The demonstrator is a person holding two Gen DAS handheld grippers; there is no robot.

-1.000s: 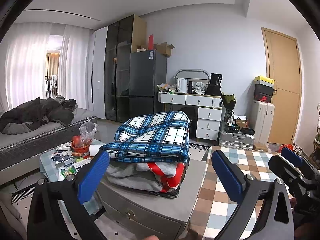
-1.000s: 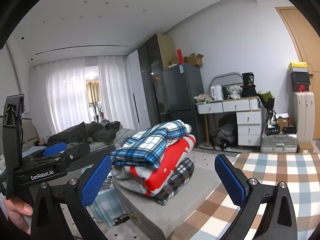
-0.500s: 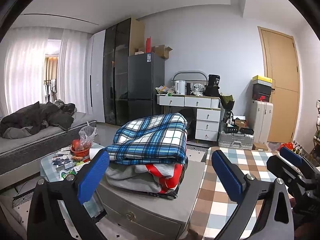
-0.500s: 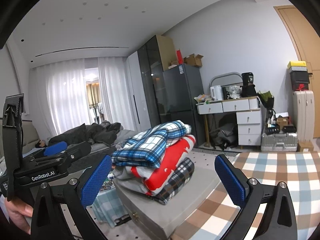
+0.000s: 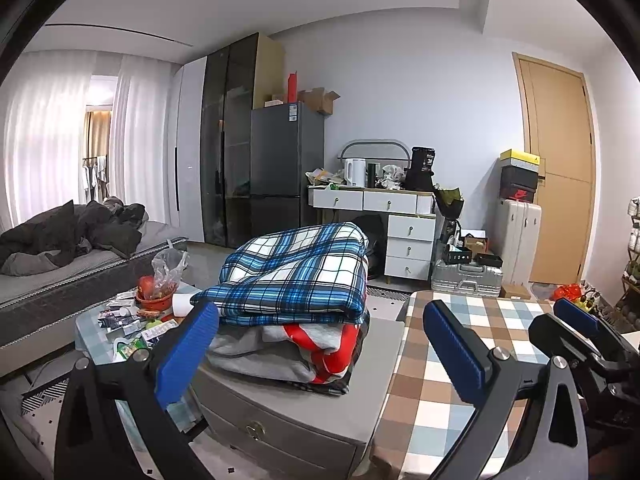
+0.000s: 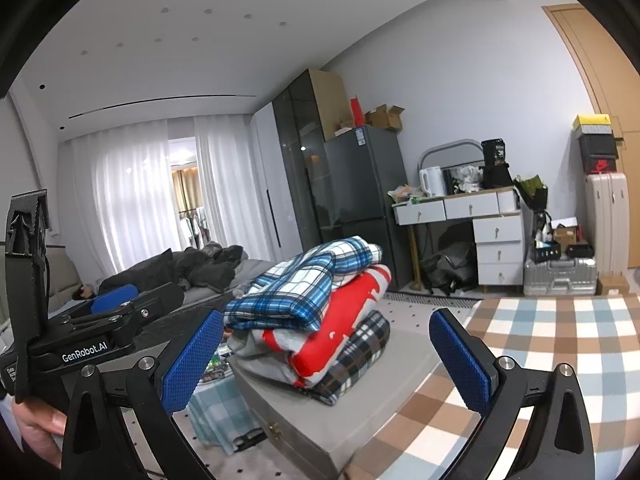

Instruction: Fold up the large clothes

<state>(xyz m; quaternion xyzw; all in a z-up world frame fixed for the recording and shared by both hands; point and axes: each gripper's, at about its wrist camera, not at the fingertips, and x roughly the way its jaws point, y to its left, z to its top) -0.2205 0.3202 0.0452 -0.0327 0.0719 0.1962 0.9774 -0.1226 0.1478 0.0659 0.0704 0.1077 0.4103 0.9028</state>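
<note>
A stack of folded clothes sits on a grey cabinet (image 5: 304, 416): a blue plaid piece (image 5: 296, 276) on top, a red and grey piece (image 5: 320, 344) under it, a dark plaid piece (image 6: 360, 356) at the bottom. The stack also shows in the right wrist view (image 6: 304, 292). My left gripper (image 5: 320, 356) is open and empty, held back from the stack. My right gripper (image 6: 328, 360) is open and empty too. The right gripper also shows at the right edge of the left wrist view (image 5: 580, 332), and the left gripper at the left of the right wrist view (image 6: 100, 320).
A checked tablecloth (image 5: 472, 360) covers the table on the right. A low glass table (image 5: 132, 320) with clutter stands left of the cabinet. A bed (image 5: 60, 264) with dark bedding is at far left. Fridge (image 5: 284, 168), white desk (image 5: 384, 216) and suitcases (image 5: 516, 248) line the back wall.
Both cameras have tilted up slightly, so the stack sits a little lower in view. Both grippers stay open and the stack has not moved.
</note>
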